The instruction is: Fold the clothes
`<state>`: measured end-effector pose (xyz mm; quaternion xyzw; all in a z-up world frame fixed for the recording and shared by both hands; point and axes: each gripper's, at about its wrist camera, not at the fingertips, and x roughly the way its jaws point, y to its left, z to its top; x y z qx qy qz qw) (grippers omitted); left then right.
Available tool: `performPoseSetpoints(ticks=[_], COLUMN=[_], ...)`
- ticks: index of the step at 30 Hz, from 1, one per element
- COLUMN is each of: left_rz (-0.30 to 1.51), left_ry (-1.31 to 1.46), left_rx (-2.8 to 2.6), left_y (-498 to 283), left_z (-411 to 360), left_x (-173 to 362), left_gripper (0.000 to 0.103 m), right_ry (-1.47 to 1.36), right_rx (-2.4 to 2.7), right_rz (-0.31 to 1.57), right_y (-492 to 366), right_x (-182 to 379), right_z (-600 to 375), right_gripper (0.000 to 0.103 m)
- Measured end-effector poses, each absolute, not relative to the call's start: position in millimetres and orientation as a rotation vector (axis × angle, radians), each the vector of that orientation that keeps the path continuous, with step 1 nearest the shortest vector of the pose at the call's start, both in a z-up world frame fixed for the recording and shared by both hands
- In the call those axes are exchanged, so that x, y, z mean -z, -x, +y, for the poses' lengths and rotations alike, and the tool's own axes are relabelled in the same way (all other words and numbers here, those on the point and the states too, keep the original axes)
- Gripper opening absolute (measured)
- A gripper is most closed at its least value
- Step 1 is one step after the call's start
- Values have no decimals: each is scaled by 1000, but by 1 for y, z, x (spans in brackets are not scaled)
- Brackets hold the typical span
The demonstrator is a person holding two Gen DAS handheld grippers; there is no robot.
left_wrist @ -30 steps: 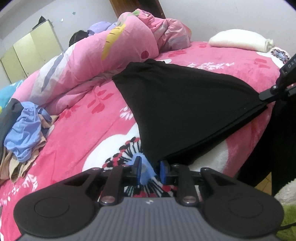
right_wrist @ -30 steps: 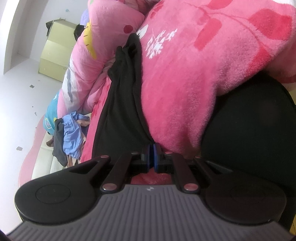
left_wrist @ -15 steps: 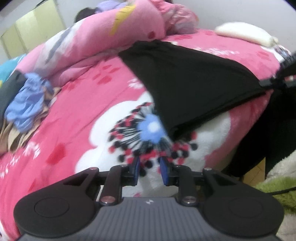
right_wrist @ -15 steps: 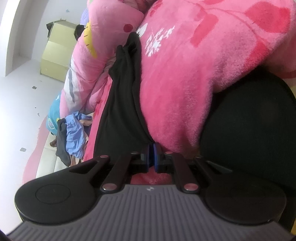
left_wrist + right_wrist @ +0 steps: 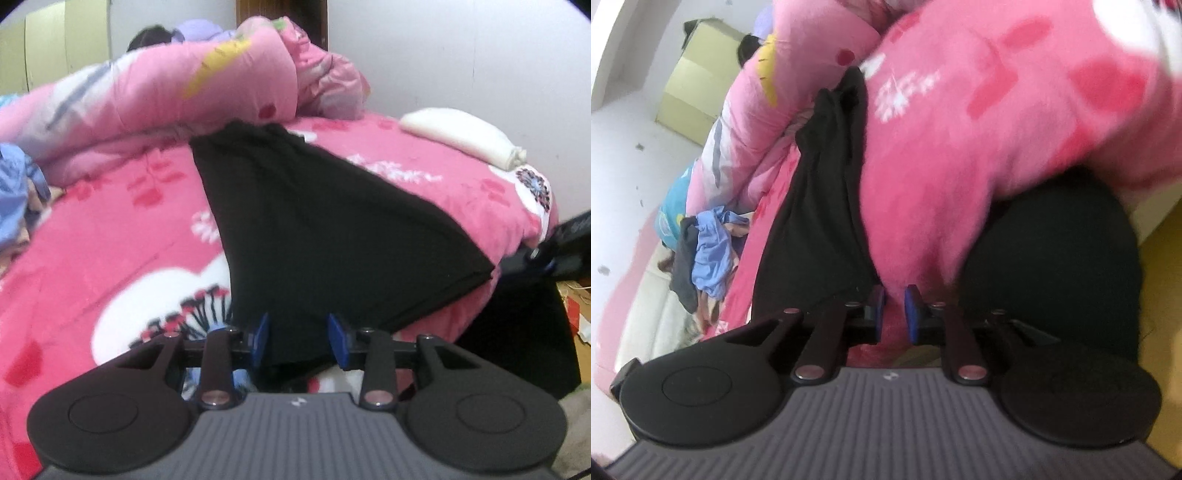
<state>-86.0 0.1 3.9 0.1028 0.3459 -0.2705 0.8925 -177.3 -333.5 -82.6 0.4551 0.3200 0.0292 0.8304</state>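
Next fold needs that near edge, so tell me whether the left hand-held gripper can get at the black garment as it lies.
Probably yes. The left hand-held gripper is open, and the near edge of the black garment already lies between its fingers on the pink blanket, with nothing in the way.

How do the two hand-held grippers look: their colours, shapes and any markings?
Both look alike. The left gripper has a grey ribbed body with a small pale logo, two round black discs at its sides, dark link bars with metal pins, and blue finger pads. The right gripper has the same grey ribbed body, black discs and blue pads. No cable or sleeve shows.
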Motion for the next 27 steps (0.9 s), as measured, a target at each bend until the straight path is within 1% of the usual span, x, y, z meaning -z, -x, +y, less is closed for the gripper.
performPoseSetpoints(ticks=[3,6,12,15,18,20,22,27], left_rz=[734,749,762,765,769,772,772,773], left_ry=[-179,-155,-141,-134,-125,-119,-116,-112], left_rx=[578,594,623,635,644,650,655,663], left_y=[86,85,86,87,86,85,84,85], left_z=[8,14,20,23,24,25,26,27], left_x=[-2,1,2,2,3,4,4,5], left_gripper=[40,42,44,45,45,45,45,45], right_ry=[-905,-821,-669,-637,-609,-602,-608,-662], right_rx=[-80,-109,-130,-129,-131,-133,-134,-76], right_rz=[628,605,635,651,686,691,669,591], right_y=[156,113,38,15,2,3,6,19], right_x=[62,51,53,55,61,65,63,58], right_z=[-338,-332,-319,-316,-313,-314,-314,-324], right_gripper=[13,13,13,13,13,7,3,2])
